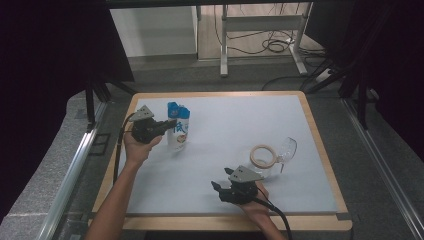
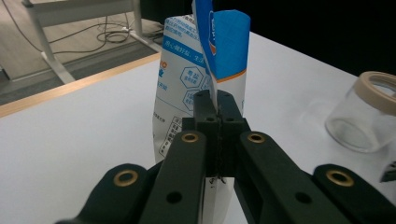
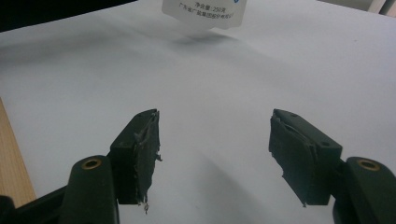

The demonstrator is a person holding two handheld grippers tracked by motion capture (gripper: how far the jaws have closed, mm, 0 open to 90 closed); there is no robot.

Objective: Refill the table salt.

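Down at the near edge of the table (image 1: 320, 165), the right gripper (image 1: 216, 187) sits low over the white top, a little right of the middle. Its jaws stand apart with nothing between them, and its own view shows the two black pads (image 3: 142, 149) with only bare white table in the gap. Just past it, to the right, a clear glass jar (image 1: 272, 159) lies on its side with a tan ring at its mouth, well apart from that gripper.

Farther off and to the left, the left gripper (image 1: 172, 121) is held up in the person's left hand (image 1: 140, 147). Its jaws are squeezed tight on the blue and white pouch (image 1: 178, 127), pinching the side of it below the blue top fold. In the left gripper view the pouch (image 2: 196, 84) stands upright in front of the closed jaws, with its thin edge caught between them. The pouch is on the far left part of the table, well apart from the jar
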